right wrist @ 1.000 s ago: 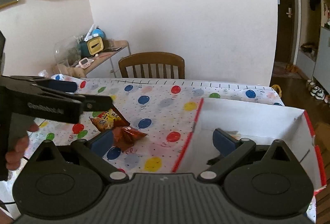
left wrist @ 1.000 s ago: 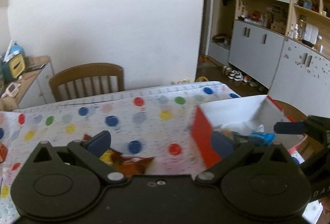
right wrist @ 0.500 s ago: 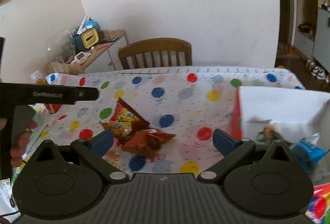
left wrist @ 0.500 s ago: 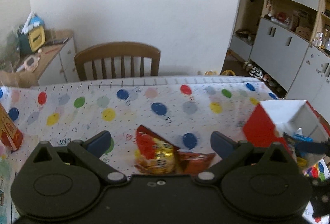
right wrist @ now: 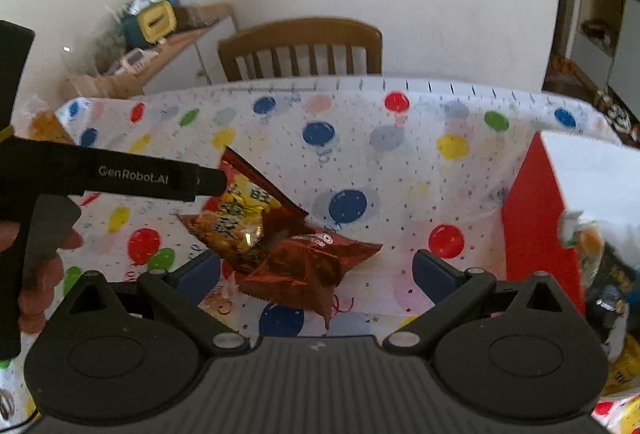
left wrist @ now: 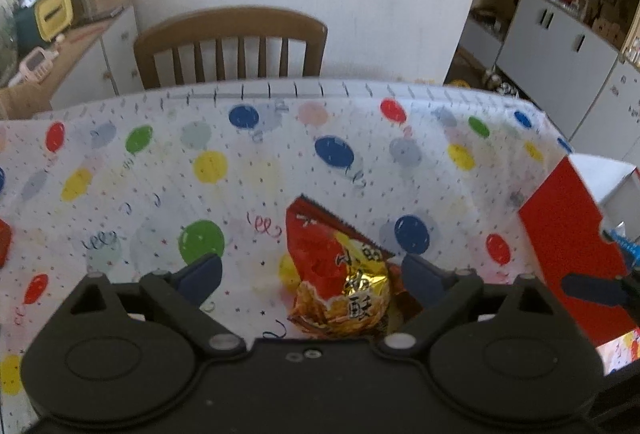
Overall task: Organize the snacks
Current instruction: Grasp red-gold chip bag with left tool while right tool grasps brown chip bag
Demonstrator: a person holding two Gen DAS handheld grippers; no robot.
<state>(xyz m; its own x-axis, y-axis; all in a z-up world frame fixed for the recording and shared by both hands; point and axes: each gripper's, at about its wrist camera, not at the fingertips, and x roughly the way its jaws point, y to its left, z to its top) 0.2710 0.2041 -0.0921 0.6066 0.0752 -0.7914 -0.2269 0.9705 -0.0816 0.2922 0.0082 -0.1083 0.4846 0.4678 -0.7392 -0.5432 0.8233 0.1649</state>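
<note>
Left gripper (left wrist: pixel 310 280) is spread wide, jaws have just been closing a bit, with the red-and-gold snack bag (left wrist: pixel 340 278) sitting between the blue pads (left wrist: pixel 200 274), not pressed by either. Bag lies flat on the balloon-print tablecloth (left wrist: pixel 240 170).

Right gripper (right wrist: pixel 316 272) is also spread wide, nothing pinched. Between its fingers: a darker brown-red snack bag (right wrist: pixel 308 266), overlapping the lower edge of the red-and-gold one (the two touch, brown one partly on top).

In the right wrist view the left gripper's black finger reaches in from the left, tip over the top corner of the red-and-gold bag; contact can't be told. A hand (right wrist: pixel 40 274) grips its handle at the left edge.

Red-sided box (right wrist: pixel 536 226) stands on the table to the right of both bags, near but apart. More packets inside it (right wrist: pixel 600 274), blurred.

Wooden chair (left wrist: pixel 232 46) behind the table's far edge, against the white wall.
</note>
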